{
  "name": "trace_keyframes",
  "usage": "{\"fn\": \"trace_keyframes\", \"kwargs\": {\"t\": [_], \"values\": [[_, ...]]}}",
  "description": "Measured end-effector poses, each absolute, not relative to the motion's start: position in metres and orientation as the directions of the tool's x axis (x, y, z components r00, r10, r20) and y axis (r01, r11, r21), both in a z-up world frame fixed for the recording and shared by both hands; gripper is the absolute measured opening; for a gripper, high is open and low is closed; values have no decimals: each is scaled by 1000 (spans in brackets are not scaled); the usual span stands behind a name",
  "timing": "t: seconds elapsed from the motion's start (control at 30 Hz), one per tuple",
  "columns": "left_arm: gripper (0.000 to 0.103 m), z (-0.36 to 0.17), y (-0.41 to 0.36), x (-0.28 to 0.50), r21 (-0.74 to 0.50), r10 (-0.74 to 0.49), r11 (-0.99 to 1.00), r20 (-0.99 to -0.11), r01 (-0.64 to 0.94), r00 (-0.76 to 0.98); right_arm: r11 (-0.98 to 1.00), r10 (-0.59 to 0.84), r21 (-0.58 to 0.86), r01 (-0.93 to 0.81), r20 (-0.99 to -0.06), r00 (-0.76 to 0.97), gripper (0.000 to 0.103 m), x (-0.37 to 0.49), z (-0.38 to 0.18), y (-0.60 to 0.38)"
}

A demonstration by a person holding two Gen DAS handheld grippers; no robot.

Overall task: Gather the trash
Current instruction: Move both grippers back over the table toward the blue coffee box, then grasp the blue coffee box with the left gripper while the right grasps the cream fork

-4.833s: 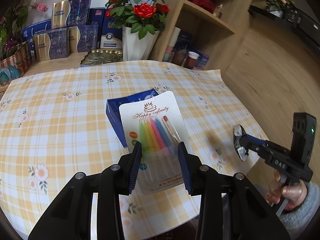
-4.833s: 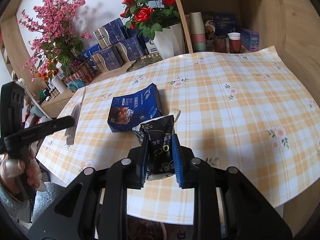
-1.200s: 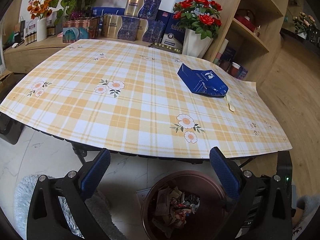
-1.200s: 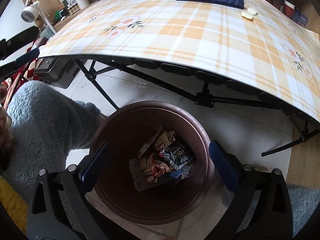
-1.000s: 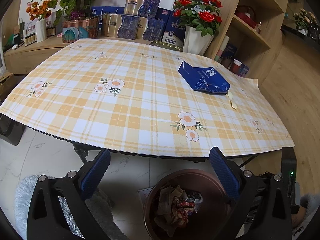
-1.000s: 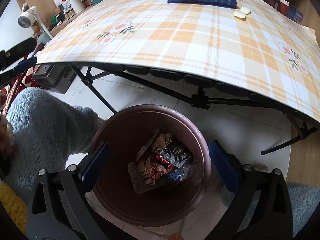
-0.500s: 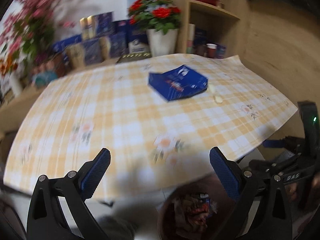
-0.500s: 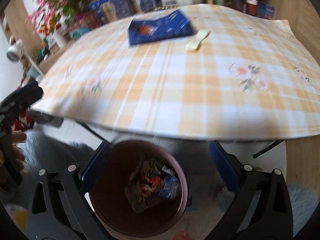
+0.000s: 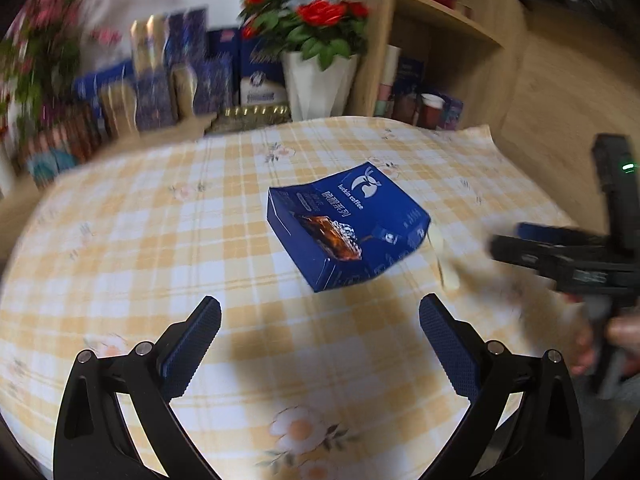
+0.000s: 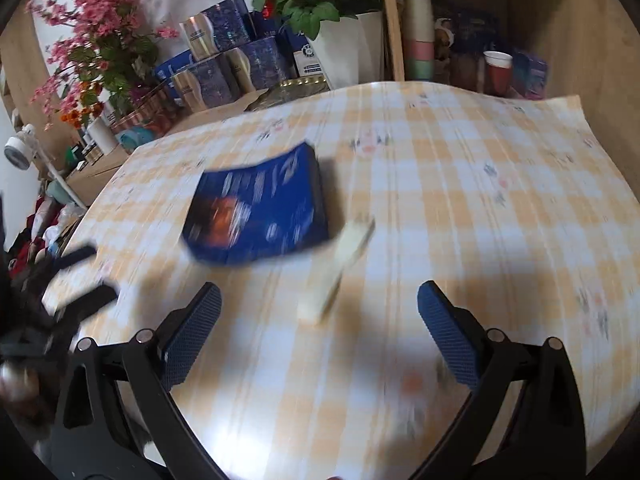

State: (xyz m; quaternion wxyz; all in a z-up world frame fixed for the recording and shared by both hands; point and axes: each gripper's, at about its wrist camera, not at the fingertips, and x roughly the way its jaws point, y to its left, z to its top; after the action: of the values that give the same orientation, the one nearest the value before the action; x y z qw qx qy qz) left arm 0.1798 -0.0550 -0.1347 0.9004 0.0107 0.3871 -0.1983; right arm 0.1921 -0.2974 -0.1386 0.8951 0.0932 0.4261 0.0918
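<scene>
A blue coffee box (image 9: 348, 226) lies flat near the middle of the yellow plaid table (image 9: 160, 240). A pale yellow strip (image 9: 444, 258) lies just off its right corner. My left gripper (image 9: 320, 316) hovers open on the near side of the box, with nothing between its fingers. In the blurred right wrist view, the box (image 10: 260, 212) and strip (image 10: 340, 268) lie ahead. My right gripper (image 10: 318, 308) stands wide, its jaws closing; the strip's near end shows in the gap and touches neither pad. Each gripper shows in the other's view: right (image 9: 560, 248), left (image 10: 80, 276).
A white vase of red roses (image 9: 316, 76), blue and gold gift boxes (image 9: 176, 76) and pink flowers (image 10: 100, 40) line the far edge. A wooden shelf with cups (image 10: 496, 68) stands at the back right. The table's right edge (image 10: 600, 152) curls over wood floor.
Both grippers rose from above the brown trash bin to over the table, toward the blue box. The bin dropped out of view. The right jaws look slightly narrower.
</scene>
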Motion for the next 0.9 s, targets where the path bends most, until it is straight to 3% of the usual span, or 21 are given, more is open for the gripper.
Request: {"fn": "trace_keyframes", "kwargs": {"t": [0.03,0.27,0.33,0.57,0.63,0.9], "values": [[97,-137,-52,186,-179,-364,922,-707,344,607,961,257,266,-73,-764,592,72,214,-145,-295],[97,-147,-41,220,-395,-448,892,-712,218,541,961,243,275,-17,-815,526,59,279,-169,-271],[97,-150,-40,225,-425,-463,883,-712,200,528,955,245,297,27,-831,499,47,286,-180,-271],[96,-169,-30,233,-553,-524,828,-699,97,487,855,360,501,131,-757,545,38,274,-190,-291],[86,-174,-27,233,-607,-559,792,-675,69,481,806,392,566,172,-729,560,37,268,-195,-300],[75,-194,-30,245,-749,-655,663,-591,-17,471,634,485,734,243,-622,614,36,245,-211,-324]]}}
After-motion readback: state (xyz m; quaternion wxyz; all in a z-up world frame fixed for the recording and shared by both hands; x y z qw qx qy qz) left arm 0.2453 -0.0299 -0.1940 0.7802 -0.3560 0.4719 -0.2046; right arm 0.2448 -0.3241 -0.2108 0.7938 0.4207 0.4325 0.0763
